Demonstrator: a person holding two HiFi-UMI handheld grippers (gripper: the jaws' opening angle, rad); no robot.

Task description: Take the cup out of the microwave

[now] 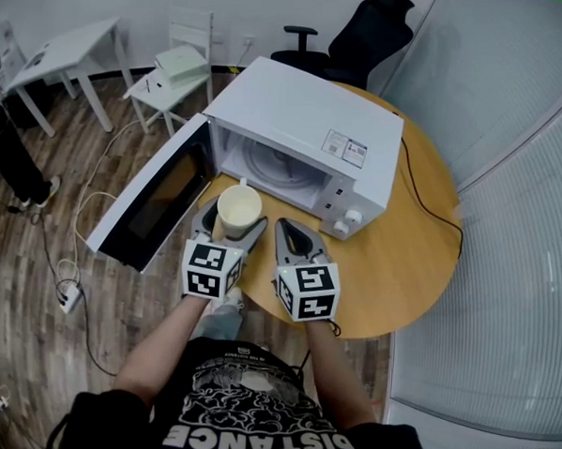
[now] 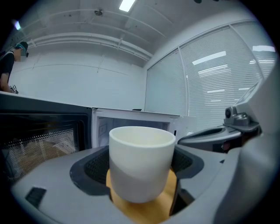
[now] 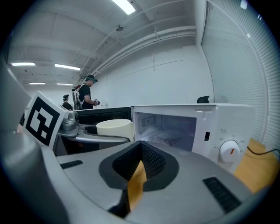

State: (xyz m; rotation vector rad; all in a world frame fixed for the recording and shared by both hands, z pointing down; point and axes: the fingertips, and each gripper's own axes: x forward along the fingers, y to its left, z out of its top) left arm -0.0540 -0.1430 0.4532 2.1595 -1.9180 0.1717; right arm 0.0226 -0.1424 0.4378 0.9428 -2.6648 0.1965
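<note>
Cup (image 1: 238,210) first: it is white, it stands upright, and it is out of the microwave (image 1: 305,126). It sits right in front of the microwave's open mouth, near the left side of that opening. The left gripper (image 1: 232,218) has its two jaws pressed on the cup, one on each side, and grips it tight. I cannot tell if the bottom of the cup touches the table (image 1: 401,263) or hangs just over it.

The microwave is white and sits on the round wooden table. Its door (image 1: 151,203) swings wide open, out to the left of the microwave. Inside the microwave you can see the round glass plate (image 1: 275,167) with nothing on it.

The right gripper (image 1: 295,231) is in front of the microwave too, just beside the cup and close to the microwave's knobs (image 1: 349,222). Its jaws are squeezed together, with only a thin crack between them and nothing in it.

A black chair (image 1: 366,36) stands behind the microwave.
</note>
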